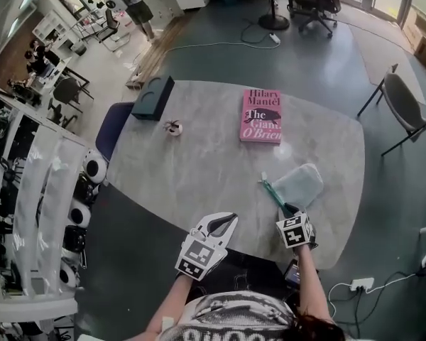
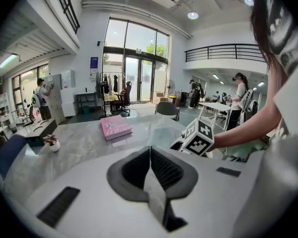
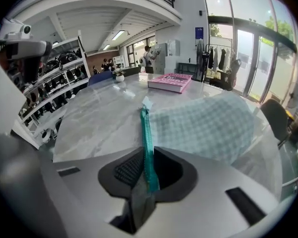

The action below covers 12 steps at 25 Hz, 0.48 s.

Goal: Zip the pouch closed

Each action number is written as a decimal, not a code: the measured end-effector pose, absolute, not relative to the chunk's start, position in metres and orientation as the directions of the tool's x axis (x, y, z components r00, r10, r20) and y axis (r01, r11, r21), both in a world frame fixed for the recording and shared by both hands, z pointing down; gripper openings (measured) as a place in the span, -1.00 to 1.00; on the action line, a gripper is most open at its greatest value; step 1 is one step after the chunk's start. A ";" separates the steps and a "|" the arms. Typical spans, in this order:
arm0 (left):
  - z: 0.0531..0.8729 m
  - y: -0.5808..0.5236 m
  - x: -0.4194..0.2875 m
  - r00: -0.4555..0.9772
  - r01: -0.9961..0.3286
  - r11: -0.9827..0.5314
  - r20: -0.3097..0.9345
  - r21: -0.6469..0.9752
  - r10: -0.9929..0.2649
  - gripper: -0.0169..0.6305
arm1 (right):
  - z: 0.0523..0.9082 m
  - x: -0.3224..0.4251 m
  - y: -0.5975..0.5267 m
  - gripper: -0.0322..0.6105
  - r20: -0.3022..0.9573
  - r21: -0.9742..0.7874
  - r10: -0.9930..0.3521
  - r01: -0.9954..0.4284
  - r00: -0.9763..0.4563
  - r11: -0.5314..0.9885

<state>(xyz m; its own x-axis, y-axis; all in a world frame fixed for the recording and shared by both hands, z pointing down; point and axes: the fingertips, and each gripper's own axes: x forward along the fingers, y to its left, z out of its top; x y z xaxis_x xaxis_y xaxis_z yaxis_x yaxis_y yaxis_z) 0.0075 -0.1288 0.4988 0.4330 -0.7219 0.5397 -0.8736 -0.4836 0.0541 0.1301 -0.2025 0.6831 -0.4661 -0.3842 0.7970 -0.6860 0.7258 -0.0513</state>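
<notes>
Clamping pouch (image 1: 302, 183) edge, near table (image 1: 199, 190) rim

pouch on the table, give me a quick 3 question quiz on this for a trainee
1. True or false: the right claw is shut on the teal zip edge of the pale checked fabric pouch.
2. What is between the jaws of the left claw? A: nothing. B: the pouch. C: a cable.
3. What colour is the closed book lying beyond the pouch on the grey marble table?

Key: 1 true; 2 A; 3 pink.
</notes>
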 end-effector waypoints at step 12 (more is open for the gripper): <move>0.532 -0.144 0.000 0.475 -0.820 -0.571 0.595 0.032 -0.648 -0.91 | 0.658 0.130 -0.185 -0.83 0.731 -0.232 -0.276 -0.607 -0.624 0.760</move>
<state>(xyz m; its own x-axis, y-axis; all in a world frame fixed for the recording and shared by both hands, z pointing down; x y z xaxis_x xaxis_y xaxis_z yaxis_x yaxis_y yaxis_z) 0.0004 -0.1442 0.5316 0.4748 -0.6483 0.5952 -0.8201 -0.5714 0.0318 0.1303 -0.1852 0.6580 -0.6240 -0.2758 0.7311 -0.6075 0.7597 -0.2319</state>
